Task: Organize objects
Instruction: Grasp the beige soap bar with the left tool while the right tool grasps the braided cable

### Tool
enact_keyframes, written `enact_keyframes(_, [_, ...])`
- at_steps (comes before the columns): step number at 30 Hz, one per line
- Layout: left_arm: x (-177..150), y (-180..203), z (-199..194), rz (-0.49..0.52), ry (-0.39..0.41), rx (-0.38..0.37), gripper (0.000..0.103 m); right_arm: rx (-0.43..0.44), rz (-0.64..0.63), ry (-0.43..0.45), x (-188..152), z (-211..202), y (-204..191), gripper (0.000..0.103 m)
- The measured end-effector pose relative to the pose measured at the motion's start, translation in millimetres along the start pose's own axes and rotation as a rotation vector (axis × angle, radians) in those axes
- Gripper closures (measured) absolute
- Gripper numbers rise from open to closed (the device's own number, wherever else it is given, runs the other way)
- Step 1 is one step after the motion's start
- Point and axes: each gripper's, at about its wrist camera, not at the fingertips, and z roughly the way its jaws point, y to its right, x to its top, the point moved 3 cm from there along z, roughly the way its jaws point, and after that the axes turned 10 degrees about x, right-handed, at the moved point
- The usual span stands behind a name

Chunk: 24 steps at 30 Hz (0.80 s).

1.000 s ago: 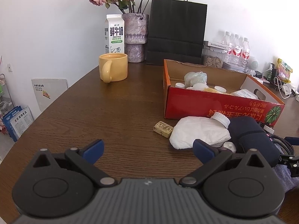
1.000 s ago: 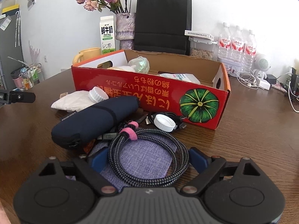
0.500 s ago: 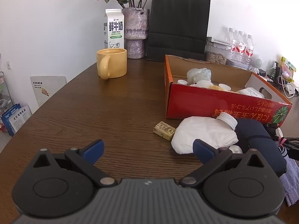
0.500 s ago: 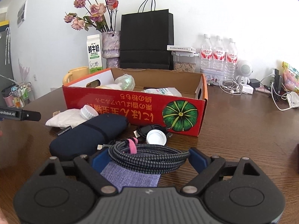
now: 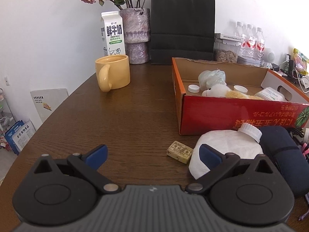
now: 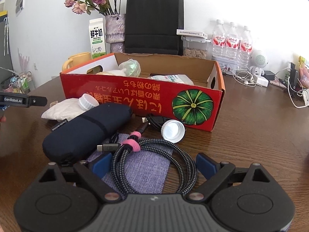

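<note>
My right gripper [image 6: 153, 165] is spread wide, its fingers either side of the coiled cable [image 6: 154, 160] at lower centre; nothing is clamped. The cable lies on a purple cloth [image 6: 143, 172], beside the navy pouch [image 6: 85, 129] and a white cap [image 6: 172, 128]. My left gripper [image 5: 153, 155] is also wide open and empty over bare table [image 5: 115, 119]. The red box [image 6: 146, 98] fills mid-frame.

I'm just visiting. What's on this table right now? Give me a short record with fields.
table: brown wood
box: red cardboard, open, already holds some items
loose items: coiled cable, dark pouch, white bag, bottle cap
left gripper: open, empty
right gripper: open, fingers either side of the cable
background: yellow mug, milk carton
</note>
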Motion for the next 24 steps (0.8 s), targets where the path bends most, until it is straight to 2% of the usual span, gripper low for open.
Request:
enact_keyframes(8, [0, 4, 23, 0.032, -0.03, -0.006, 0.005, 0.003, 0.015, -0.001, 1, 1, 2, 0.01])
enact_keyframes(13, [-2, 5, 25, 0.028, -0.012, -0.043, 0.014, 0.008, 0.034, -0.004, 0, 1, 4, 0.01])
enact_keyframes(14, [-2, 6, 24, 0.031, -0.011, -0.054, 0.023, 0.01, 0.04, -0.004, 0, 1, 4, 0.009])
enact_keyframes(15, [-3, 8, 26, 0.039, -0.023, -0.063, 0.038, 0.011, 0.044, -0.004, 0, 1, 4, 0.009])
enact_keyframes(16, [-3, 9, 27, 0.037, -0.036, -0.08, 0.04, 0.012, 0.046, -0.005, 0, 1, 5, 0.009])
enact_keyframes(17, [-3, 8, 26, 0.032, -0.033, -0.088, 0.049, 0.012, 0.05, -0.005, 0, 1, 5, 0.009])
enact_keyframes(18, [-4, 9, 25, 0.035, -0.027, -0.091, 0.062, 0.012, 0.053, -0.005, 0, 1, 5, 0.009])
enact_keyframes(19, [-5, 9, 24, 0.034, -0.023, -0.098, 0.07, 0.011, 0.055, -0.005, 0, 1, 5, 0.009])
enact_keyframes(24, [-7, 7, 19, -0.005, -0.021, -0.127, 0.072, 0.004, 0.054, 0.004, 0, 0, 3, 0.012])
